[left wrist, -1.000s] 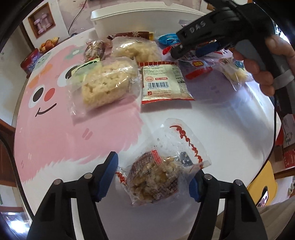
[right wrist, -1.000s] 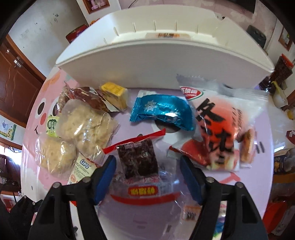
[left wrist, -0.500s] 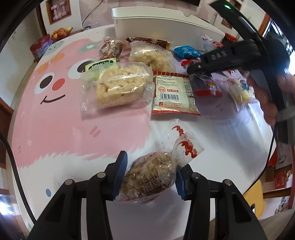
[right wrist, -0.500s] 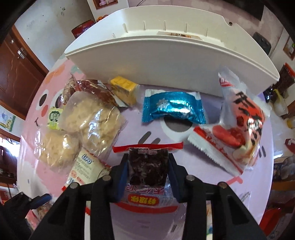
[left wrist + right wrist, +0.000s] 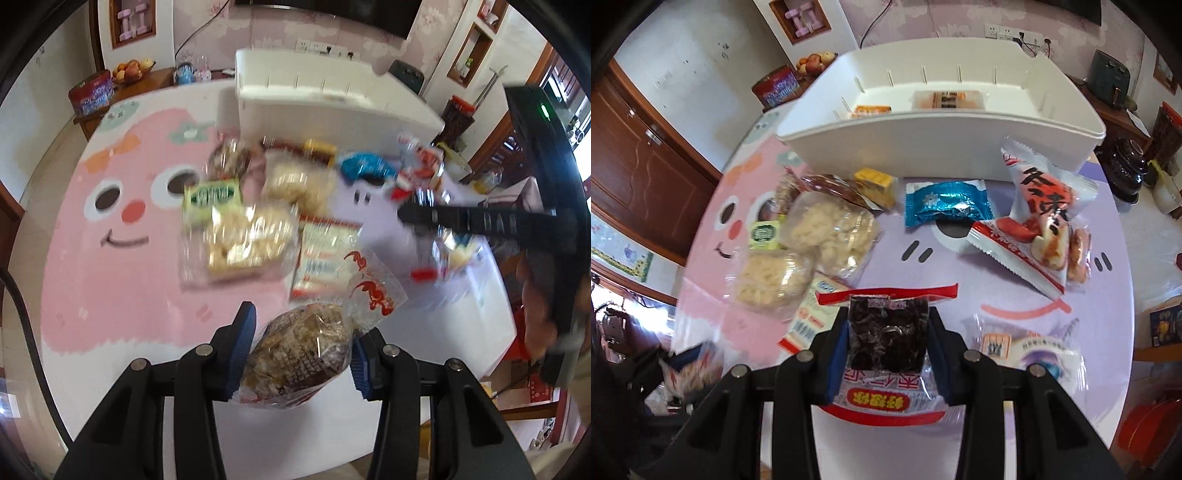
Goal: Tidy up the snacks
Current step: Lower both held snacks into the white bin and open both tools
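Currently both grippers are loaded. The left gripper [image 5: 299, 354] is clamped narrow on a clear-bagged brown puffed-grain snack [image 5: 299, 362], held crosswise between the blue pads, with the printed bag tail trailing up and to the right. The right gripper [image 5: 886, 350] is closed about as narrowly on a dark dried-fruit packet [image 5: 886, 339], long axis along the fingers, red seal edge pointing ahead and the labelled end hanging back toward the camera

Key relation: the white storage bin [image 5: 960, 147] stands at the far side of the counter [image 5: 960, 280], straight ahead of the right gripper, open top visible, a few packets already lying inside. Between gripper and bin lie the blue foil packet [image 5: 947, 201] and a red-white cracker bag [image 5: 1034, 229], so clearance over them is judged necessary. In the left view the bin sits ahead and slightly right, further off, behind two pale rice-puff bags [image 5: 251, 240]; the right hand is judged nearer

Likely step: carry to the bin, right first. Risk: the loose bag tail on the left catching the bin rim
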### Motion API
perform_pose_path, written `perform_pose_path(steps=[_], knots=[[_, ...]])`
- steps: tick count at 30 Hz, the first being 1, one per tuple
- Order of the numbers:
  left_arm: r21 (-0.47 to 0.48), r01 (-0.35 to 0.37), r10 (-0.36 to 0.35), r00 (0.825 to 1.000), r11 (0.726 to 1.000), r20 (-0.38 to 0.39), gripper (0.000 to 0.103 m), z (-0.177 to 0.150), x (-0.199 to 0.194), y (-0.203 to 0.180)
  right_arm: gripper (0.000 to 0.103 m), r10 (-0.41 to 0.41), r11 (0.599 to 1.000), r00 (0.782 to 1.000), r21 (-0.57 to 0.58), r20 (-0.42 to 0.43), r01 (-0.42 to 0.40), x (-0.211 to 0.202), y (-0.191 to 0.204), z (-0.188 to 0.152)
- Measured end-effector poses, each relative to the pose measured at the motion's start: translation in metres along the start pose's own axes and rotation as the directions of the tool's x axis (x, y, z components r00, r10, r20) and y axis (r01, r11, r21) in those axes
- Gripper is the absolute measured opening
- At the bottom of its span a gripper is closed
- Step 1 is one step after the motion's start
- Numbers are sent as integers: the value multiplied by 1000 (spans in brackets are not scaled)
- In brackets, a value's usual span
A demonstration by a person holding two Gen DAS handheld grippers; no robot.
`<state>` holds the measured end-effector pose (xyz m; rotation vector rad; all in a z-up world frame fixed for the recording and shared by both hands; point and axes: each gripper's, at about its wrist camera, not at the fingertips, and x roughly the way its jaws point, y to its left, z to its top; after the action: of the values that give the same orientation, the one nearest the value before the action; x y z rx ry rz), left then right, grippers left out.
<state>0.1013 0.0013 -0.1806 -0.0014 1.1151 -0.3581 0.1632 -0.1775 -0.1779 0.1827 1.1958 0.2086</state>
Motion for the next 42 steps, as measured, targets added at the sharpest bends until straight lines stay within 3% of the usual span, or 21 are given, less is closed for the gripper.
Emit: perform_pose_path(steps=[5, 12, 22, 31, 42], knots=[[15, 9, -11, 997, 1000, 80, 45, 47, -34, -11, 39, 40, 999, 997, 8, 59, -41, -34, 6, 2], [44, 0, -8, 984, 999, 180, 45, 127, -65, -27, 39, 59, 997, 981, 39, 186, -67, -86, 9, 35], [48, -58, 46, 973, 997, 226, 46, 236, -61, -37, 40, -54, 995, 936, 98, 349, 21, -143, 0, 124], [13, -77, 73, 979, 997, 190, 46, 293, -13, -21, 40, -169, 980, 917, 160, 361, 117, -120, -21, 197], [14, -91, 88, 984, 996, 154, 46, 318, 31, -8, 40, -272, 955, 918, 198, 289, 221, -73, -30, 226]])
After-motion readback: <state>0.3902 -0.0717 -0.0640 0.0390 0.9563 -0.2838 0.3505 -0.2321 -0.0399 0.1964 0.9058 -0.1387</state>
